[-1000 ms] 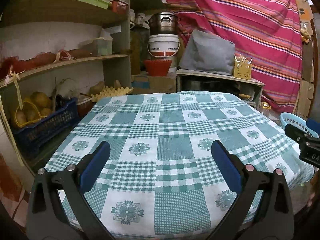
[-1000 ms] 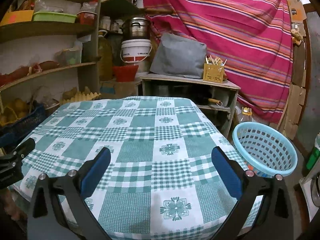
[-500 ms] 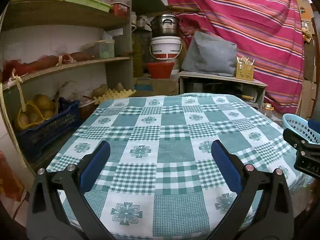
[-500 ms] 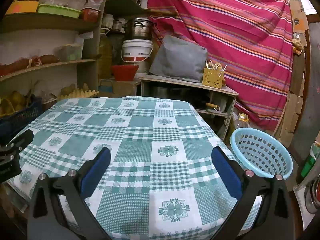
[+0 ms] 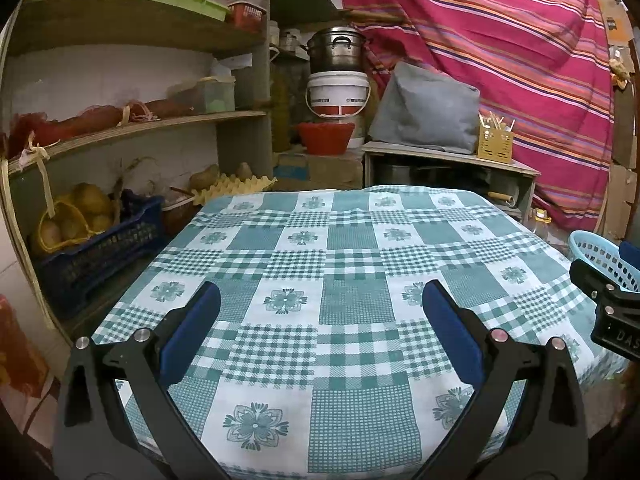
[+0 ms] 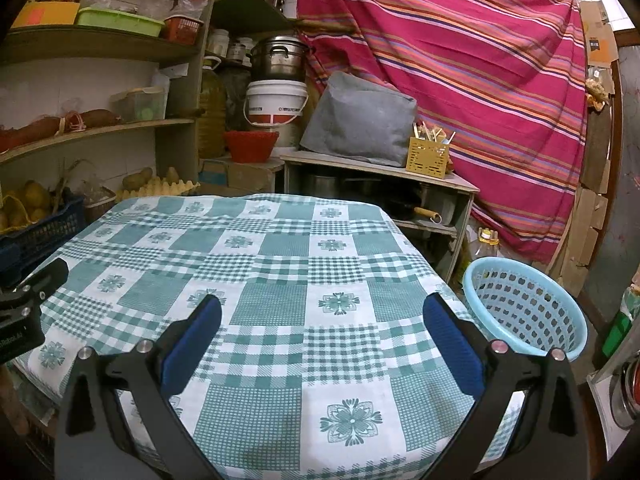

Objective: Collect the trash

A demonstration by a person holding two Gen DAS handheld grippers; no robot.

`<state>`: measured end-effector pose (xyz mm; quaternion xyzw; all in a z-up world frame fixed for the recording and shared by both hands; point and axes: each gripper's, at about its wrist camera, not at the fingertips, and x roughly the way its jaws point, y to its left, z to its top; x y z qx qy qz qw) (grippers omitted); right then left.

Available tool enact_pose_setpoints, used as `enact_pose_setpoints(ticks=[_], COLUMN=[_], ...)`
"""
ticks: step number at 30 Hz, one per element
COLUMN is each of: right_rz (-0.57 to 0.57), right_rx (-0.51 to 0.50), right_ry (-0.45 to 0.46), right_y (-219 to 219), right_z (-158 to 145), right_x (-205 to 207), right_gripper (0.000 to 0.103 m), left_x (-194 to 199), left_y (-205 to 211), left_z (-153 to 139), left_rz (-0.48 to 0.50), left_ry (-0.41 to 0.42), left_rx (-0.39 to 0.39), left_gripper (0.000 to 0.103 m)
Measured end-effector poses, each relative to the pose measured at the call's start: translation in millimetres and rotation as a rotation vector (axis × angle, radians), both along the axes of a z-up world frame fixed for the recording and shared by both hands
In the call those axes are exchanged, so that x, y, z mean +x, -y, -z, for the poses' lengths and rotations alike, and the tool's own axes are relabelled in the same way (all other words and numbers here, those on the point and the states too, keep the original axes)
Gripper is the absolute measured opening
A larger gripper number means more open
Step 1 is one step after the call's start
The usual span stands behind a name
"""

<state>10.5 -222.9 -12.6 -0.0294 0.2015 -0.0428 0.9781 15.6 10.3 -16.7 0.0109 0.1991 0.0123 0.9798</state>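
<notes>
A table under a green-and-white checked cloth (image 5: pixel 340 264) (image 6: pixel 280 276) fills both views, and I see no trash lying on it. My left gripper (image 5: pixel 320 300) hovers over the near edge, open, nothing between its blue pads. My right gripper (image 6: pixel 322 312) is open too and holds nothing. A light blue perforated basket (image 6: pixel 532 312) stands on the floor right of the table; its rim (image 5: pixel 596 252) shows in the left wrist view. Each gripper appears at the edge of the other's view: the right one (image 5: pixel 608 304), the left one (image 6: pixel 24 304).
Wooden shelves (image 5: pixel 120 132) with a dark blue crate of produce (image 5: pixel 92 248) line the left side. Behind the table stand a low cabinet (image 6: pixel 380 176) with a grey bag, a yellow utensil holder (image 6: pixel 428 156), a white bucket (image 5: pixel 338 92) and a striped red curtain (image 6: pixel 460 60).
Both views have shifted slightly: the table sits a little lower in the frames and the basket shows more fully on the right. Both grippers stay open.
</notes>
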Motion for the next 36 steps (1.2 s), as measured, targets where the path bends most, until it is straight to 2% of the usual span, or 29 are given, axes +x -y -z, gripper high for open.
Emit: enact_pose_setpoints(ticks=[36], right_rz=[0.001], right_rx=[-0.004], right_ry=[0.001], right_y=[-4.1], right_z=[0.8], right_x=[0.6], right_gripper=[0.098], left_x=[-0.1], left_y=[0.0], left_z=[-2.0], left_rz=[-0.002], left_ry=[0.009], left_rx=[-0.002], left_gripper=[0.098])
